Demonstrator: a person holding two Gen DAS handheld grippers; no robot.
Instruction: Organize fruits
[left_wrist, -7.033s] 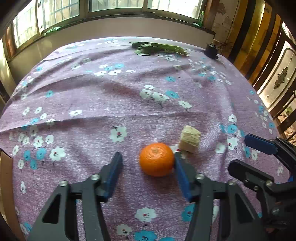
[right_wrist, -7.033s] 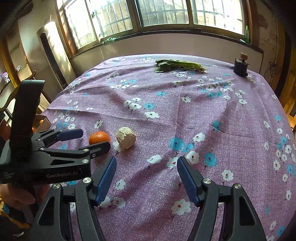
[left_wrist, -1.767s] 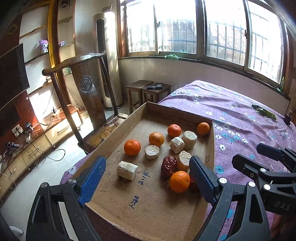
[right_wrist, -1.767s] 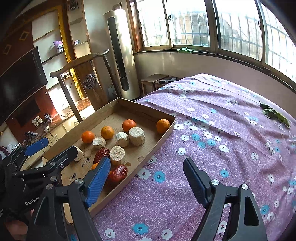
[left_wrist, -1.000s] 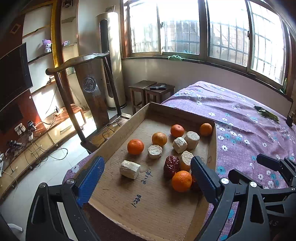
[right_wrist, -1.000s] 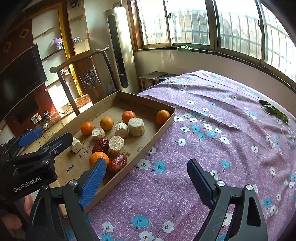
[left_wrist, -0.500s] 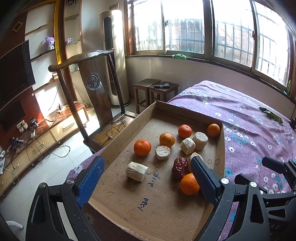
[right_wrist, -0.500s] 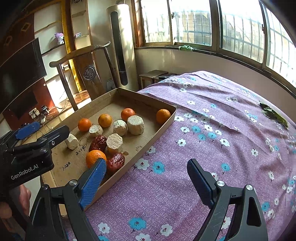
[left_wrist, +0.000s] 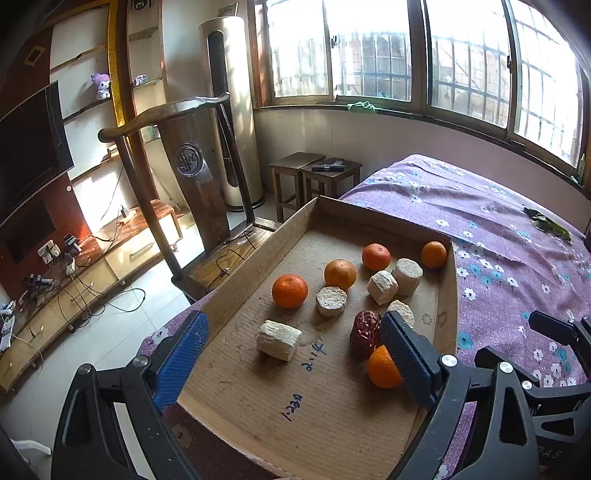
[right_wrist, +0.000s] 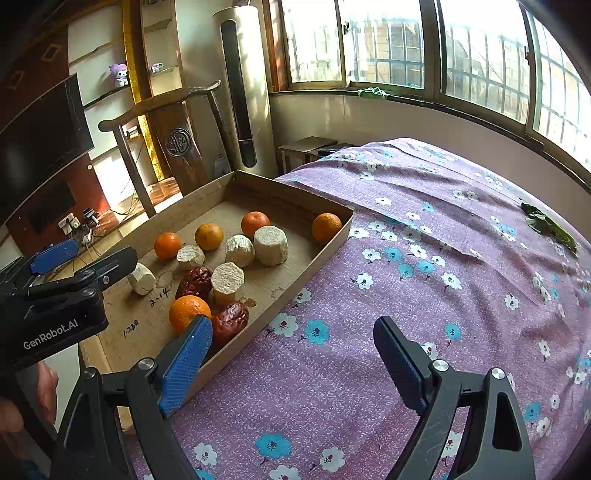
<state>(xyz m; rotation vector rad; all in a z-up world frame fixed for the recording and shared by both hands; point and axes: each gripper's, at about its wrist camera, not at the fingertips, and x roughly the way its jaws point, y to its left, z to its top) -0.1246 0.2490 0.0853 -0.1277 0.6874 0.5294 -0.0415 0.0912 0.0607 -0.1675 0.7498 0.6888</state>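
A shallow cardboard tray (left_wrist: 258, 254) (right_wrist: 317, 266) lies at the left end of the purple flowered table. It holds several oranges, several pale cut chunks and two dark red dates. My left gripper (left_wrist: 291, 354) is open and empty, held above the tray's near part; its right finger hides part of the nearest orange (left_wrist: 382, 369). A pale block (left_wrist: 277, 339) lies between its fingers' line of sight. My right gripper (right_wrist: 291, 354) is open and empty over the cloth, just right of the tray; the nearest orange (right_wrist: 186, 310) and a date (right_wrist: 231, 321) sit by its left finger.
The purple flowered cloth (right_wrist: 443, 277) covers the table to the right. Green leaves (right_wrist: 546, 225) lie at its far end. A wooden chair (left_wrist: 184, 173), two small stools (left_wrist: 314, 177) and a tall floor unit (left_wrist: 232, 110) stand beyond the tray's left side.
Seven seconds ago my left gripper was around an orange on the cloth; that orange now lies in the tray. Over the last second both grippers have drifted slightly, staying open.
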